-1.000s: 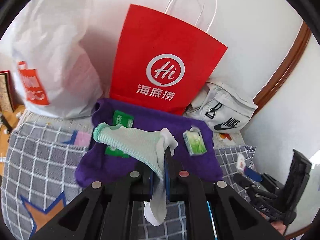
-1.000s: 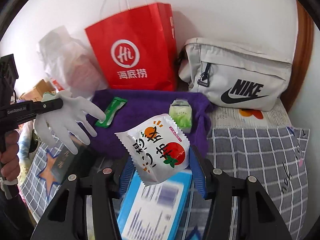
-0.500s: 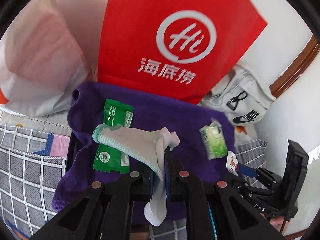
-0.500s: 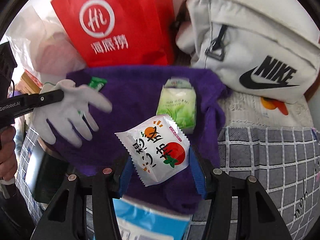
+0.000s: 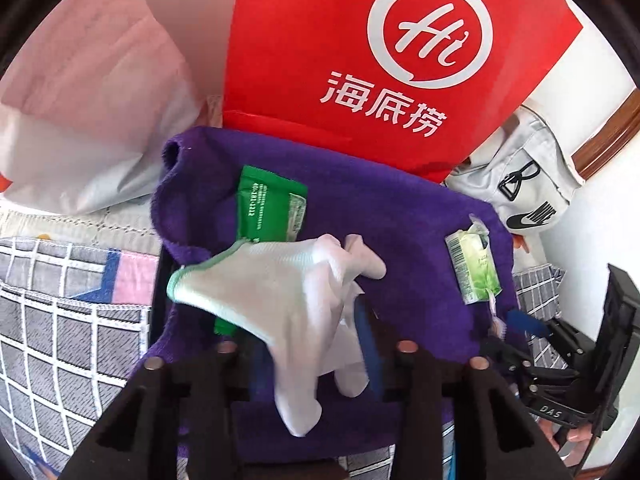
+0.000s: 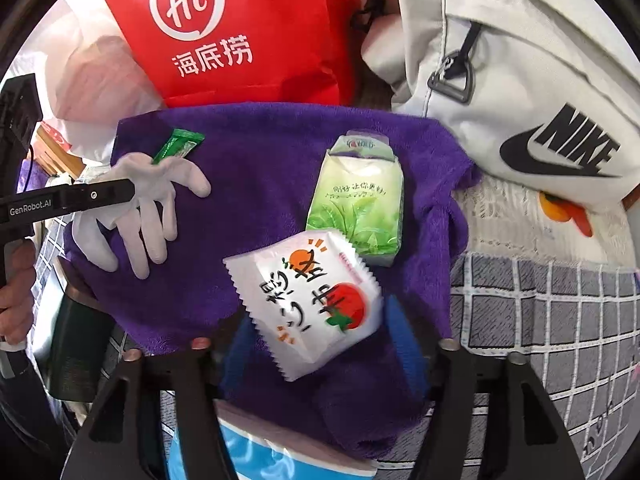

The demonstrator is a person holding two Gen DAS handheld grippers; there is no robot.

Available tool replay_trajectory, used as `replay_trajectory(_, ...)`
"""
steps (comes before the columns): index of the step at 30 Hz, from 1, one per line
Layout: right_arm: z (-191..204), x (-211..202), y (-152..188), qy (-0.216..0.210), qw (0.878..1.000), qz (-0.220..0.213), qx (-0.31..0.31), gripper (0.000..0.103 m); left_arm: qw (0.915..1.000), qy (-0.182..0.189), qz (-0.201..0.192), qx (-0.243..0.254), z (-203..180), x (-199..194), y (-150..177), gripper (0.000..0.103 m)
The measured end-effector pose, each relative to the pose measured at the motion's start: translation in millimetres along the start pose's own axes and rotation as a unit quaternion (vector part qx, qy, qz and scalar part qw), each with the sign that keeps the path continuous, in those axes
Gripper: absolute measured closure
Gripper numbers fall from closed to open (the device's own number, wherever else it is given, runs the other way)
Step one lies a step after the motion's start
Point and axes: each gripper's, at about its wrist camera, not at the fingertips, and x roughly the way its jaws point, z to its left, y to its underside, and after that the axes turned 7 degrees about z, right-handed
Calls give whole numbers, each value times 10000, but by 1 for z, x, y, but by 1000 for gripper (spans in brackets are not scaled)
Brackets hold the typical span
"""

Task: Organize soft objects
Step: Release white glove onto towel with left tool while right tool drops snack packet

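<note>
Both grippers have been dropping toward the purple towel [image 5: 384,216], their fingers just spreading: the left gripper [image 5: 312,344] is loosening around the white glove [image 5: 280,292], the right gripper [image 6: 312,344] around the snack packet [image 6: 308,300]. Only the right view is showing a hand [image 6: 16,292]. Behind the checked bedspread [image 6: 560,320] are standing a red "Hi" bag [image 5: 380,60] and a Nike pouch [image 6: 520,100].

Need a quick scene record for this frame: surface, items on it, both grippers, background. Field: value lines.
surface: purple towel on a grey checked cover
on towel: dark green sachet, light green tissue pack
left gripper: jaws just opening, white glove loose between them
right gripper: jaws just opening, white snack packet between them
background: red paper bag, grey Nike bag
</note>
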Motion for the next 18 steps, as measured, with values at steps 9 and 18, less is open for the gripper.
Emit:
replay_trajectory(9,0,-39,13,88,9982,-550,241,25,9987,-483,-169,-12,10,-29,20,39)
replay_trajectory(18,40,-100,63,68,9945,-1043,36,25,9965,-612,-532,-183,25,-79,62,39)
